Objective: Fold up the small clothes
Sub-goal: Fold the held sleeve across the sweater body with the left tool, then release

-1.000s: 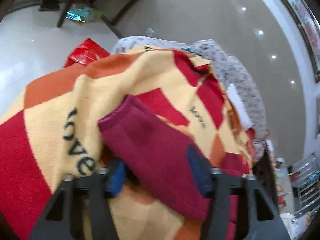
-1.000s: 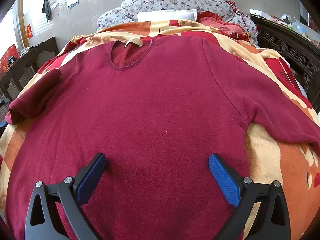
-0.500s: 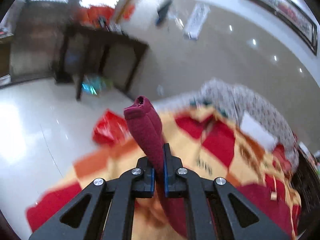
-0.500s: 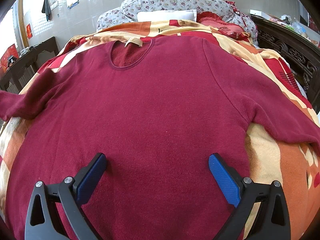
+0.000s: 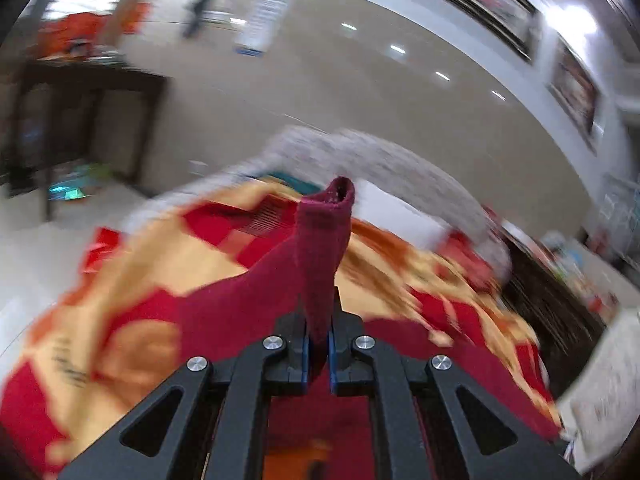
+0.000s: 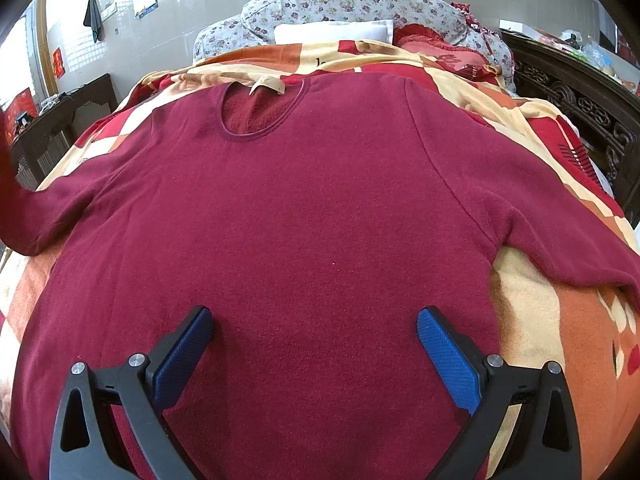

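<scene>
Sleeve (image 5: 322, 248) now lifted higher, pinched in left gripper (image 5: 317, 346); right gripper (image 6: 314, 332) spread wide over sweater (image 6: 304, 216).

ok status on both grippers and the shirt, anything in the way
Left gripper shut on the sleeve, cuff lifted clear of the blanket. Right gripper open over the maroon shirt, which lies flat. Nothing in the way.

Bright daylight, left view motion-blurred, fisheye-warped.
</scene>
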Demonstrator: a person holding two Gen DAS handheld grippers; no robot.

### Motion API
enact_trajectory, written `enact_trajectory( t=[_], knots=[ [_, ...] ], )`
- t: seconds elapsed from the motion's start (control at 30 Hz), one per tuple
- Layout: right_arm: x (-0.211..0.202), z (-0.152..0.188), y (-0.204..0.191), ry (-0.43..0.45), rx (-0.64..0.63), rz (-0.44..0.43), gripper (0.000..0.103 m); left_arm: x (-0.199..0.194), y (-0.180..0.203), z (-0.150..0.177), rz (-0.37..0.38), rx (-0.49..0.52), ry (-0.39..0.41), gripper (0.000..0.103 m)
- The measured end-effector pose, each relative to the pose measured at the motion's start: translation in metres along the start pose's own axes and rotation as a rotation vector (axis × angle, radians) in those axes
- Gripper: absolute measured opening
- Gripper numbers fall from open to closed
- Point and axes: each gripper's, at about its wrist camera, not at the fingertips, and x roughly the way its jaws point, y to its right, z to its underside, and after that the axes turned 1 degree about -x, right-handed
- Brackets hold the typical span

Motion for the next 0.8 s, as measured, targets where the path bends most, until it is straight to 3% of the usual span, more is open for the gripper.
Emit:
enact_trajectory(
  t=[0.1,0.2,0.33,0.43,0.5,0.53,0.67,0.73,0.8],
  knots=[
    [-0.005,0.000,0.007,0.027,0.041,0.014,0.103,0.037,0.049,0.032,0.119,0.045,-0.094,0.006],
    [-0.012,0.001,0.022,0.063,0.120,0.032,0.103,0.081,0.090,0.076,0.213,0.072,-0.247,0.006],
    [-0.016,0.003,0.037,0.087,0.202,0.026,0.103,0.126,0.121,0.126,0.247,0.145,-0.400,0.006],
    [-0.018,0.001,0.035,0.091,0.193,0.033,0.103,0.130,0.126,0.144,0.244,0.153,-0.475,0.032],
    [-0.022,0.000,0.035,0.104,0.195,0.055,0.103,0.119,0.120,0.144,0.238,0.164,-0.471,0.060],
    [-0.026,-0.003,0.036,0.115,0.201,0.047,0.103,0.112,0.116,0.142,0.232,0.177,-0.458,0.063],
    [-0.040,-0.033,0.041,0.181,0.223,-0.139,0.103,0.076,0.102,0.124,0.166,0.263,-0.339,0.064],
    [-0.032,-0.050,0.037,0.125,0.232,-0.273,0.103,0.060,0.086,0.111,0.086,0.285,-0.232,0.065],
    [-0.018,-0.064,0.034,0.059,0.262,-0.366,0.096,0.052,0.062,0.098,0.001,0.256,-0.156,0.065]
  ],
)
